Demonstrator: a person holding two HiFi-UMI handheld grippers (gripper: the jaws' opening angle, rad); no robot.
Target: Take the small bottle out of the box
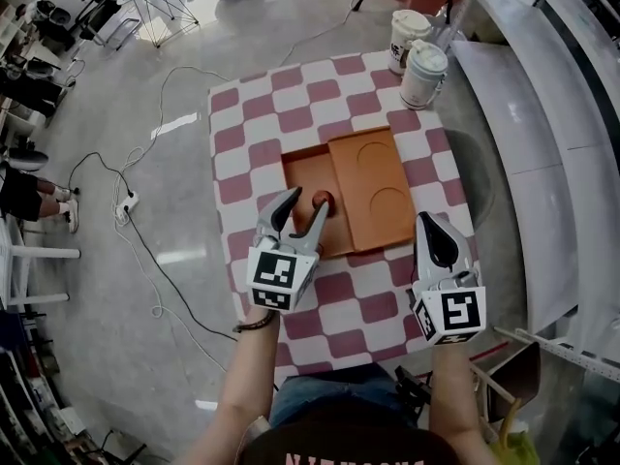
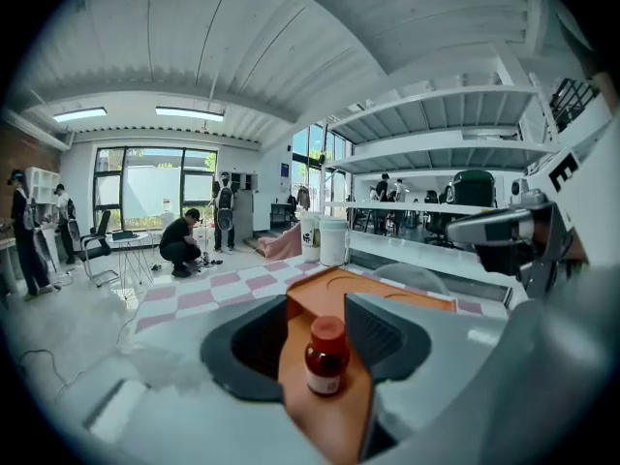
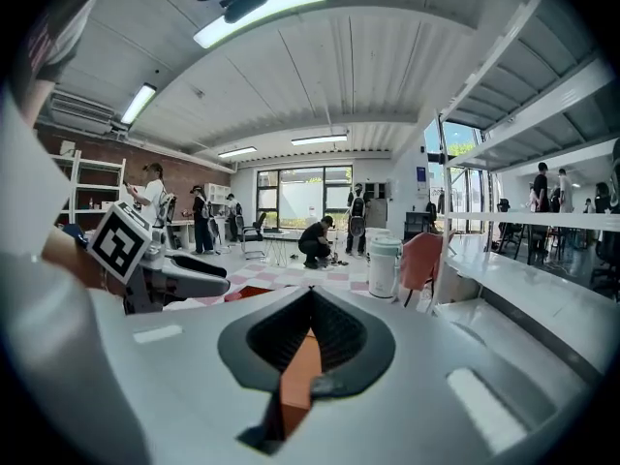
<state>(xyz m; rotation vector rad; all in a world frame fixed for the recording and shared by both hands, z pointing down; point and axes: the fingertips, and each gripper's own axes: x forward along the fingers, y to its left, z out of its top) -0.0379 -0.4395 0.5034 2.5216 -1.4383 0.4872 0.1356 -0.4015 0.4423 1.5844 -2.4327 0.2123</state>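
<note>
The bottle (image 2: pixel 326 356) stands up in the box (image 1: pixel 302 174). It is right between the fingers (image 2: pixel 397 332) of my left gripper (image 1: pixel 305 206). Those fingers are wide apart and I see a gap on each side, so nothing is held yet. My right gripper (image 1: pixel 433 223) hangs near the box's front corner. Its fingers (image 3: pixel 334 332) are closed together with nothing in them.

Here is what I think could go wrong. The bottle is small and looks light, so a bump from one finger could knock it over. From the head view it looks closer to one finger than the other. If I close now, that finger may push it first and tip it. The bottle is round and smooth, so it may also spin or pop out of the squeeze. Nothing holds the box down, so I think a push could slide it on the cloth (image 1: pixel 378 303).

The bottle is dark red-brown and shiny, with a round red cap and a pale label. I cannot tell if it is glass or plastic. The box is orange, flat and smooth, with low walls. Its lid (image 1: pixel 373 187) lies beside it and has two round dents. The surface wears a pink and white checked cloth.
</note>
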